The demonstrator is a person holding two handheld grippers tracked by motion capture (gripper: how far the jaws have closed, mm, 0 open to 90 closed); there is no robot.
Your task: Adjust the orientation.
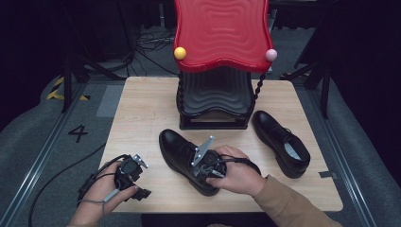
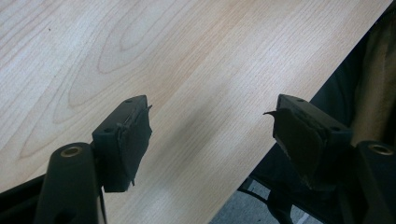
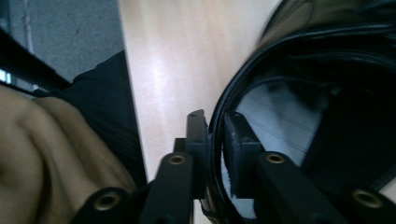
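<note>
Wooden table (image 1: 142, 109) bears two black shoes (image 1: 182, 156) (image 1: 281, 142), stand (image 1: 215, 101).

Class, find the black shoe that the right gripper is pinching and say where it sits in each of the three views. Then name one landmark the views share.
High view: the gripped shoe lies centre, toe pointing up-left, heel under the right gripper.
Left gripper view: not in it; open jaws over bare table.
Right gripper view: its collar fills the right side, rim between the jaws.
Shared landmark: the light wooden table.
</note>
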